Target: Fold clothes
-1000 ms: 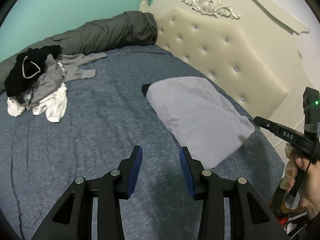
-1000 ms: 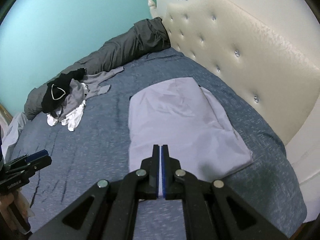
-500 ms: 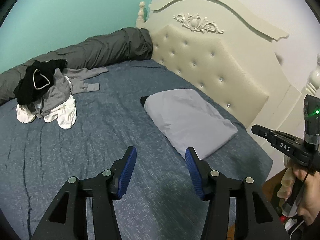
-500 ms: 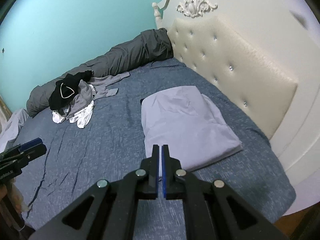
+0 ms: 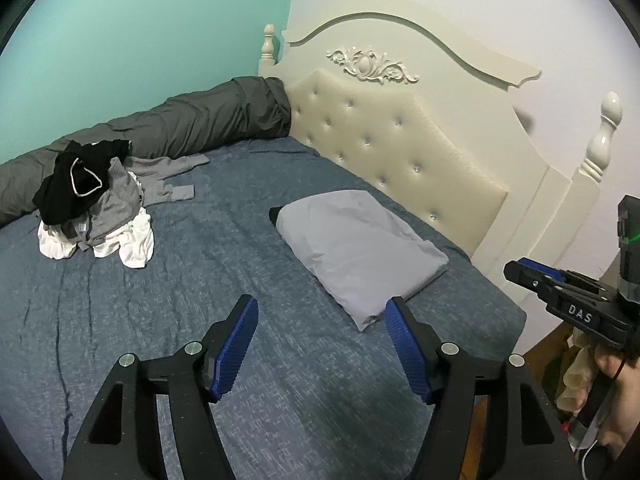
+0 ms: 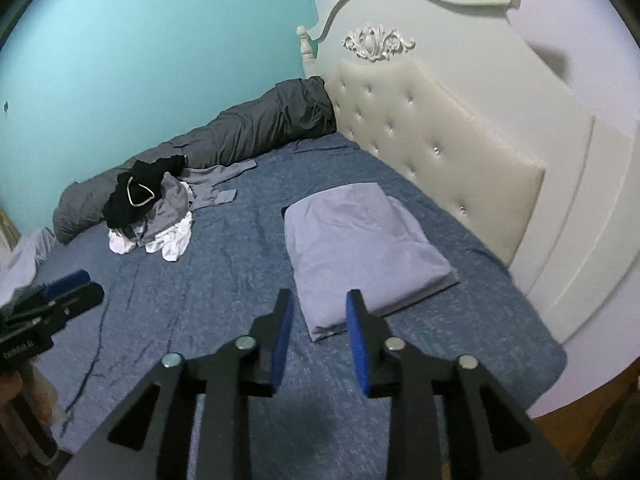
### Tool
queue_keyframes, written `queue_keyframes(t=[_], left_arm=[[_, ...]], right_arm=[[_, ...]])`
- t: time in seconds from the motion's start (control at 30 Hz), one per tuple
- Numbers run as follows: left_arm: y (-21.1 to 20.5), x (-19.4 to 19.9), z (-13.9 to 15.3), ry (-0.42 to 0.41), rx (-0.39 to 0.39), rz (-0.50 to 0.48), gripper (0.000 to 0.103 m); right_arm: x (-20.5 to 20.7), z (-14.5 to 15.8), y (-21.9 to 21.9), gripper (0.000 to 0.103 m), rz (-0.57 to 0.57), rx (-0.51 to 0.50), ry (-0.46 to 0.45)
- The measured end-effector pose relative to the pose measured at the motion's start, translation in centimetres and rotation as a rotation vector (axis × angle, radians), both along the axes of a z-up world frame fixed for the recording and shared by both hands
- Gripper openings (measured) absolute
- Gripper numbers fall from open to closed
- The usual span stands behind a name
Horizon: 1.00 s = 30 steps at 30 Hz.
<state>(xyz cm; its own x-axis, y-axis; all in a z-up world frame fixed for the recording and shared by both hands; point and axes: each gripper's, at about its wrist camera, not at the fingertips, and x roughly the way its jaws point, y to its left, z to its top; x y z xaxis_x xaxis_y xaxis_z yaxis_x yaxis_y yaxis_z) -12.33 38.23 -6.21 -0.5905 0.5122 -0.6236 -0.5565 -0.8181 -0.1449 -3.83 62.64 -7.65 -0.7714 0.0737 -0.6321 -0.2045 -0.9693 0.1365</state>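
Folded lavender garment [image 5: 362, 252] flat beside headboard [image 5: 400, 148]

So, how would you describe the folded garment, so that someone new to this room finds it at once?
Start at the cream tufted headboard and look down to the blue bed cover. The folded lavender garment lies flat beside the headboard. Unlike the heap of clothes near the teal wall, it is one neat, single-coloured rectangle.

I face a teal wall [image 5: 140, 40] meeting a white one; the bed's blue sheet [image 5: 200, 280] runs up to a cream tufted headboard [image 5: 400, 140] on my right.
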Motion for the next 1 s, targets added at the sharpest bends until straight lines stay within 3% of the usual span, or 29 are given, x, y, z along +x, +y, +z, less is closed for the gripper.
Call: queue_keyframes(t=[0.07, 0.4, 0.57, 0.87, 1.0], left_arm=[[-0.1, 0.4, 0.1, 0.001, 0.001, -0.005, 0.074], [-1.0, 2.9, 0.6, 0.018, 0.0, -0.014, 0.082], [-1.5, 4.0, 0.8, 0.033, -0.01, -0.021, 0.088], [-1.9, 6.3, 1.4, 0.057, -0.005, -0.039, 0.101], [-2.0, 7.1, 1.5, 0.059, 0.0, -0.046, 0.103]], right_arm=[[0.9, 0.3, -0.3, 0.043, -0.006, -0.003, 0.005], [4.4, 1.5, -1.5, 0.062, -0.06, 0.0, 0.022], [6.1, 1.6, -1.8, 0.08, -0.098, 0.002, 0.028], [8.5, 1.8, -2.6, 0.094, -0.115, -0.005, 0.024], [9.4, 2.0, -3.2, 0.096, -0.118, -0.007, 0.028]])
